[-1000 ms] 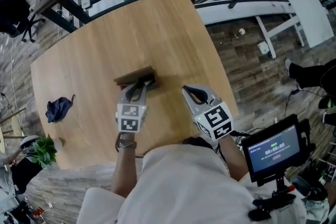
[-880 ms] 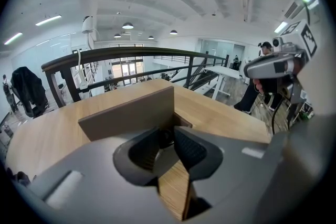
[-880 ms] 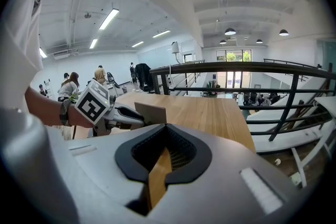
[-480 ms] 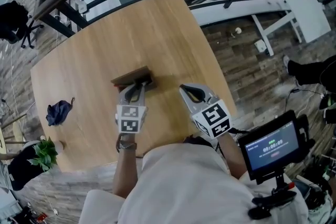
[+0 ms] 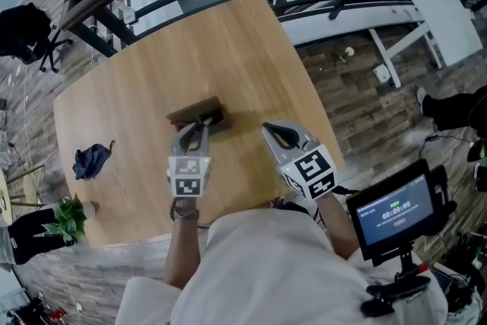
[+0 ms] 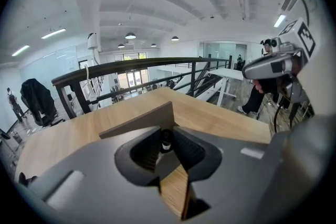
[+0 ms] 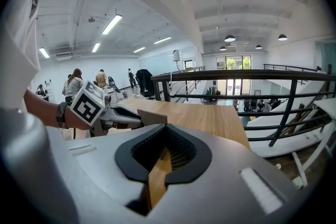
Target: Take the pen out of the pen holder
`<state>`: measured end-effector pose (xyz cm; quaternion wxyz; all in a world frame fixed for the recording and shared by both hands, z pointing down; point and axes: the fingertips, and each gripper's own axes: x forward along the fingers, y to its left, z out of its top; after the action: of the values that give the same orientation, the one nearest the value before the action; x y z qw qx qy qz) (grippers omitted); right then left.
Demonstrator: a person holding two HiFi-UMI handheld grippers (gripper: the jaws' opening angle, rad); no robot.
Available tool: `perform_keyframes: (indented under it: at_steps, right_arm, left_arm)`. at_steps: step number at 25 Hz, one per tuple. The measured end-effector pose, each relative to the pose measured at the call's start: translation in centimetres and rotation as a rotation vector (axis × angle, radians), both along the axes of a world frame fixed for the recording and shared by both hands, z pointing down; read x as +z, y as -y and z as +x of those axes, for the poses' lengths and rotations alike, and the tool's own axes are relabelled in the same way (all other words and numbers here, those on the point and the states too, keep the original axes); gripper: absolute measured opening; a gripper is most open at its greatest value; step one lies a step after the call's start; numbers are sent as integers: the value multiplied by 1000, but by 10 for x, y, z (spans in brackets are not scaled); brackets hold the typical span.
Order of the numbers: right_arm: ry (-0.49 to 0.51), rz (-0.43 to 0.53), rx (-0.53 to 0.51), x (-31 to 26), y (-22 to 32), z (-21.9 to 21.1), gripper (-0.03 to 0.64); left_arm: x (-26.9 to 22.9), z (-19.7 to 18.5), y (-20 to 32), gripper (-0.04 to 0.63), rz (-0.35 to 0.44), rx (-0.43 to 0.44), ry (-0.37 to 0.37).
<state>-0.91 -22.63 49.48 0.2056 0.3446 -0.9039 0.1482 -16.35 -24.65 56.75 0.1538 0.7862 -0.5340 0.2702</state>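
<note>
Head view: the pen holder (image 5: 194,109) lies near the middle of the table (image 5: 137,72), and the left gripper (image 5: 199,122) reaches forward and down with its tips right at the holder's near edge. The right gripper (image 5: 275,132) hangs well to the side, so the left hand is the nearer one. Left gripper view: the pen (image 6: 166,140) stands upright in the holder, straight ahead between the jaws, which have just been closing and now pinch its black top from both sides. With its long axis vertical, the pull likely has to go straight up. Right gripper view: these jaws meet at the tips with nothing between them, and only table shows through the slit.
</note>
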Motion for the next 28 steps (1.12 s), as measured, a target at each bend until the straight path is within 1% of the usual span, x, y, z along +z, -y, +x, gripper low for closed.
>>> perform_keyframes:
  at_steps: [8, 13, 16, 22, 28]
  right_arm:
    - [20, 42, -32, -10, 2, -7, 3]
    - [39, 62, -57, -18, 2, -12, 3]
    - [60, 75, -79, -29, 1, -17, 3]
    - [80, 106, -122, -47, 0, -28, 3]
    - [99, 130, -158, -64, -7, -36, 2]
  left_arm:
    - [-22, -2, -4, 64, 86, -14, 7]
    - [-33, -3, -10, 64, 120, -34, 9]
    - [-44, -2, -17, 64, 147, -53, -1]
    - [-63, -3, -29, 64, 203, -91, -45]
    - [-93, -7, -47, 64, 267, -125, -60]
